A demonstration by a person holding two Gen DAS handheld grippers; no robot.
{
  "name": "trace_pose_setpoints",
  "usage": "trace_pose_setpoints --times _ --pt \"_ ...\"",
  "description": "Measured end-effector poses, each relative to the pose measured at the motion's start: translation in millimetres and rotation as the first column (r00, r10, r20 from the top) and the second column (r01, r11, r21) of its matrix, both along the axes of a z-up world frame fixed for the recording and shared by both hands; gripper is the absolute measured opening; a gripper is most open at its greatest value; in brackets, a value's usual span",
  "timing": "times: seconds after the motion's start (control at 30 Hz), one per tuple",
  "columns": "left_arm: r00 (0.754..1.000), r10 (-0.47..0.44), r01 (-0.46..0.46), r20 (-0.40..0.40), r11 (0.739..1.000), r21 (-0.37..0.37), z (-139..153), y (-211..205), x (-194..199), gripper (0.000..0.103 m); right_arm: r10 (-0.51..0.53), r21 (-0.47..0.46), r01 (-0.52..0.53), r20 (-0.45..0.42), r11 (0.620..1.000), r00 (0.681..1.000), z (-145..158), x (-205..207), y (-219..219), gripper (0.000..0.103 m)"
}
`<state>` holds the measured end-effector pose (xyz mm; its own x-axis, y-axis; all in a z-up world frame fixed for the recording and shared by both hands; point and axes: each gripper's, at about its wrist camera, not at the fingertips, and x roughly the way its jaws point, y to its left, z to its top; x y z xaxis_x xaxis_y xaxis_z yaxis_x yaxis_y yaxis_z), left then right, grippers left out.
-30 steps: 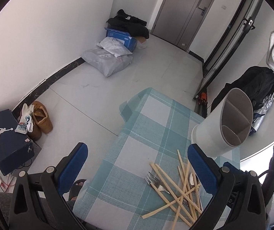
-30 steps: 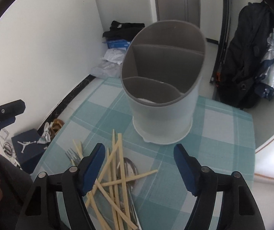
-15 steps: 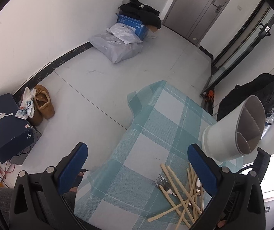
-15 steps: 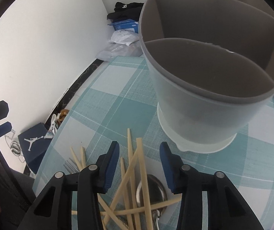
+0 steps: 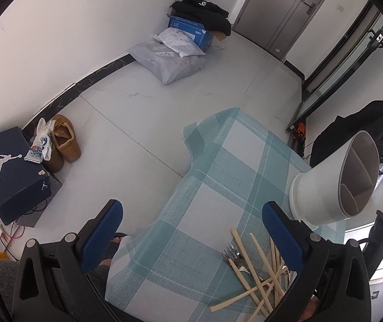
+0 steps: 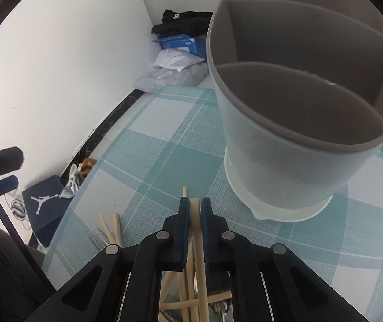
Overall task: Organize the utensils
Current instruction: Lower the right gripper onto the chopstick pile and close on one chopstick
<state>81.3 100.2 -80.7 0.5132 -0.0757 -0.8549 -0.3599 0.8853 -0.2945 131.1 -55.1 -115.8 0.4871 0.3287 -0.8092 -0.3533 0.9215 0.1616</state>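
Blue-padded black jaws of the right gripper point(image 6: 195, 205) are closing on a pale wooden chopstick point(image 6: 197, 230), which stands between the pads with almost no gap left on either side; whether the pads already press it cannot be told for certain. A second chopstick tip point(image 6: 184, 191) pokes out just beyond the left pad. Behind the jaws the rest of the chopstick pile point(image 6: 188, 303) lies crossed on the table, with a metal spoon point(image 6: 219, 308) partly hidden among the sticks, and a fork point(image 6: 96, 238) to the left beside two more chopstick ends.

Just past the gripper, on the teal-and-white checked tablecloth point(image 6: 148, 155), the grey utensil holder point(image 6: 298, 102) stands upright, its inside split into three compartments, all empty as far as shows.

The left gripper point(image 5: 192, 222) hangs released, its blue pads wide apart with nothing between them, above the table's near edge. In its view the chopsticks point(image 5: 258, 276) and fork point(image 5: 231, 255) lie near the right pad, the holder point(image 5: 333, 185) beyond.

On the floor sit a navy shoebox point(image 5: 11, 171) and brown shoes point(image 5: 64, 142).
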Motion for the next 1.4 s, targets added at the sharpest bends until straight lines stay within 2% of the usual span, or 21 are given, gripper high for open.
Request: trace_pose_setpoints --times 0.23,0.3,0.4,0.6,0.87,1.03,1.13,1.33,1.4 --pt "1.0 -0.011 0.011 -0.013 1.0 0.024 -3.4 -6.0 -2.4 0.102 -0.03 0.039 0.028 0.048 0.999 0.998 28.3 -14.9 -26.9 0.008" --pt "1.0 -0.016 0.017 -0.02 1.0 0.026 -5.0 -8.4 -3.1 0.102 -0.051 0.041 0.048 0.064 0.998 0.997 19.8 -10.8 -19.5 0.008" --pt "0.999 -0.024 0.025 -0.03 0.999 0.033 -6.4 -12.1 -4.3 0.102 -0.084 0.064 0.08 0.066 0.995 0.994 22.5 -10.8 -29.4 0.008" --pt "0.998 -0.042 0.044 -0.037 0.997 0.057 -7.7 -21.3 -4.6 0.102 -0.123 0.043 0.12 0.073 0.992 0.99 11.5 -7.2 -34.9 0.009" --pt "0.997 -0.069 0.073 -0.038 0.994 0.085 -6.8 -30.6 -1.9 0.102 -0.196 0.082 0.194 0.018 0.978 0.98 1.1 -5.3 -61.6 0.008" --pt "0.997 -0.065 0.067 -0.036 0.995 0.072 -6.6 -31.1 -1.7 0.102 -0.131 0.106 0.134 -0.03 0.985 0.991 -2.3 -7.4 -57.6 0.012" --pt "0.997 -0.066 0.068 -0.033 0.995 0.07 -6.3 -31.3 -2.2 0.102 -0.079 0.073 0.082 -0.046 0.994 0.996 -7.6 -7.9 -48.8 0.02" --pt "0.997 -0.058 0.06 -0.043 0.997 0.049 -7.8 -26.7 -2.1 0.102 -0.02 0.065 0.029 -0.13 0.997 0.991 -20.2 -1.7 -36.0 0.02" --pt "0.998 -0.055 0.057 -0.044 0.997 0.046 -8.0 -25.2 -2.2 0.102 -0.015 0.066 0.024 -0.145 0.998 0.989 -22.1 -2.0 -36.0 0.017"
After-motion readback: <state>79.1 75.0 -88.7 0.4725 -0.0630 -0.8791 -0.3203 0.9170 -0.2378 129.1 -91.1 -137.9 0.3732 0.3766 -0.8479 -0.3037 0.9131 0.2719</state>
